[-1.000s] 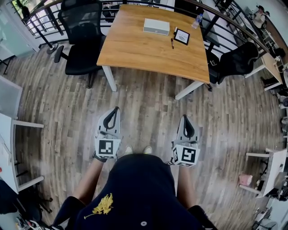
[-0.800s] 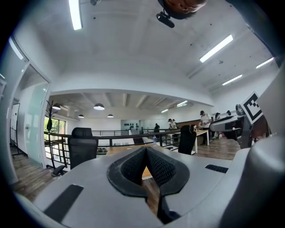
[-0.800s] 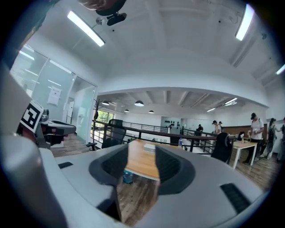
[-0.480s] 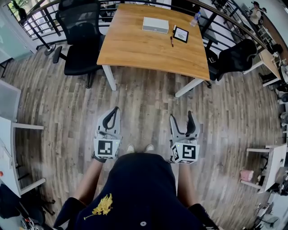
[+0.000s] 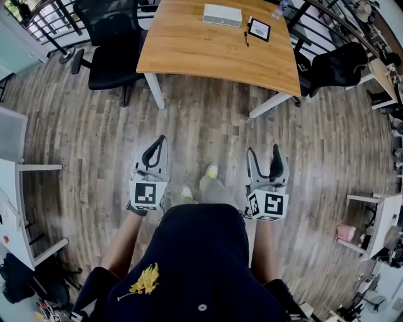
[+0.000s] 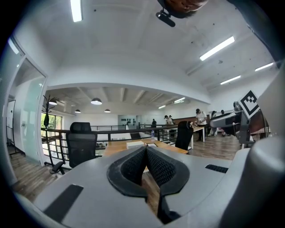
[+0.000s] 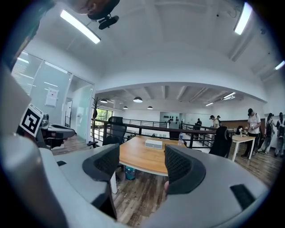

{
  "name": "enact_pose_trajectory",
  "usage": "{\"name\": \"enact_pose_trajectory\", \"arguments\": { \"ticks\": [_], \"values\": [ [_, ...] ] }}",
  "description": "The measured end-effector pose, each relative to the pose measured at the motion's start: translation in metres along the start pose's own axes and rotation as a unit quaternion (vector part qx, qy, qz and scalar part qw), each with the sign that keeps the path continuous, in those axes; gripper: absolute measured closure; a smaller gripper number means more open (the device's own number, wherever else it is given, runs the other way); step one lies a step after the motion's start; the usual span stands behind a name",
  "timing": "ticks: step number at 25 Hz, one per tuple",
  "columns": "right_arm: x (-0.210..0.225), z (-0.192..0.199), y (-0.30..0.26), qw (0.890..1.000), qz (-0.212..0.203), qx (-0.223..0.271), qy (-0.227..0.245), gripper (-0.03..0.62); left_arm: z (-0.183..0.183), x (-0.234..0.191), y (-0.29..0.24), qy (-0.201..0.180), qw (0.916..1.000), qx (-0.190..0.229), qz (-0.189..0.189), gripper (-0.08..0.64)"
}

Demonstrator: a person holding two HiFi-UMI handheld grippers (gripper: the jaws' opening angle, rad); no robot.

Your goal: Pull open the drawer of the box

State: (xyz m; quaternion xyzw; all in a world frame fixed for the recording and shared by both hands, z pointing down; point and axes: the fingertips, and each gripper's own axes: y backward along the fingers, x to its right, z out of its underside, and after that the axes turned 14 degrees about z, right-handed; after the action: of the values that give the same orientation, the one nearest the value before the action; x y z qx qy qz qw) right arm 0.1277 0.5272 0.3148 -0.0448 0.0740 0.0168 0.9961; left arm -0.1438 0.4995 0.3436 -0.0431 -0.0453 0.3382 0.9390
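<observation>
left gripper jaws were together, empty | right gripper jaws had just opened wide, empty | white box sat at top edge, drawer indistinct

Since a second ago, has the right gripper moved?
Yes. The right gripper has just been opening its jaws, with only floor between them and nothing held; against the table it sits roughly where it was.

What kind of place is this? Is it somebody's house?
Most likely an open-plan office, not a house: there is a big wooden table, black swivel office chairs beside it, and long ceiling strip lights overhead.
</observation>
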Motion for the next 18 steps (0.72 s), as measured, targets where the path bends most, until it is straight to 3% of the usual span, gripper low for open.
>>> {"name": "enact_pose_trajectory", "arguments": {
  "ticks": [7, 11, 18],
  "values": [
    [0.013, 0.000, -0.062, 1.000, -0.008, 0.012, 0.011, 0.291, -0.003, -0.020, -0.056, -0.008, 0.9999, 0.011, -0.005, 0.543],
    [0.031, -0.004, -0.113, 1.000, -0.011, 0.019, -0.002, 0.293, -0.004, -0.033, -0.099, -0.016, 0.9999, -0.004, -0.006, 0.543],
    [0.070, -0.015, -0.200, 0.999, -0.031, 0.028, -0.017, 0.294, -0.035, -0.049, -0.187, -0.017, 0.9994, 0.006, -0.029, 0.543]
  ]
}}
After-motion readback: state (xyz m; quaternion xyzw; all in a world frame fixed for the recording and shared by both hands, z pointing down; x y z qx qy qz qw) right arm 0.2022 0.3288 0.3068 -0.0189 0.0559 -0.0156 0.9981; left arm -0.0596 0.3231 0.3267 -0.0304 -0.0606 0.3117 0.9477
